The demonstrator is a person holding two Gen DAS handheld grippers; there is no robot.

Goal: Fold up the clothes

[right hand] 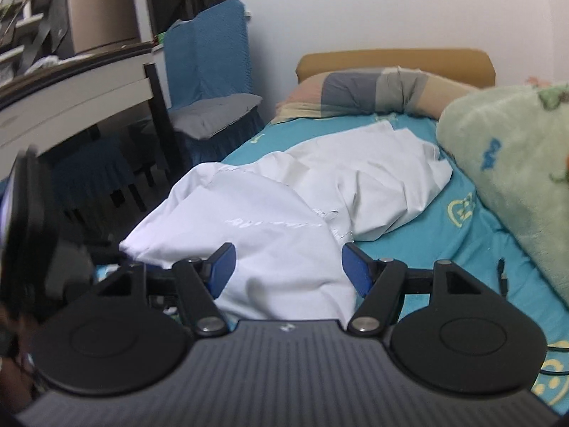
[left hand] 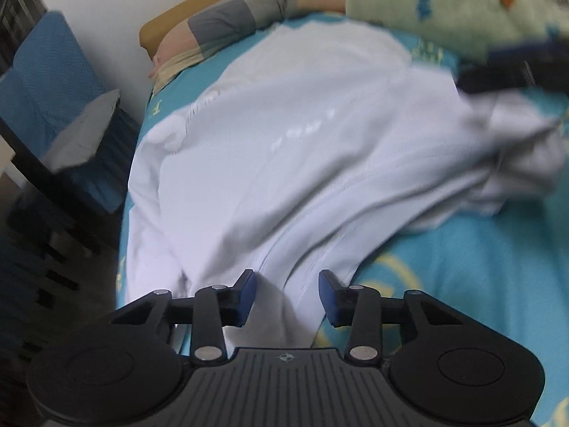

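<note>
Your left gripper point(left hand: 287, 293) and right gripper point(right hand: 286, 270) both gape, straddling the white garment's point(left hand: 284, 149) near edge. It lies rumpled along the bed's point(left hand: 462, 277) left edge, so a grip there could spread it.

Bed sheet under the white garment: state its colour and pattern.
Turquoise bed sheet with pale yellow printed motifs, clearest in the right wrist view.
</note>
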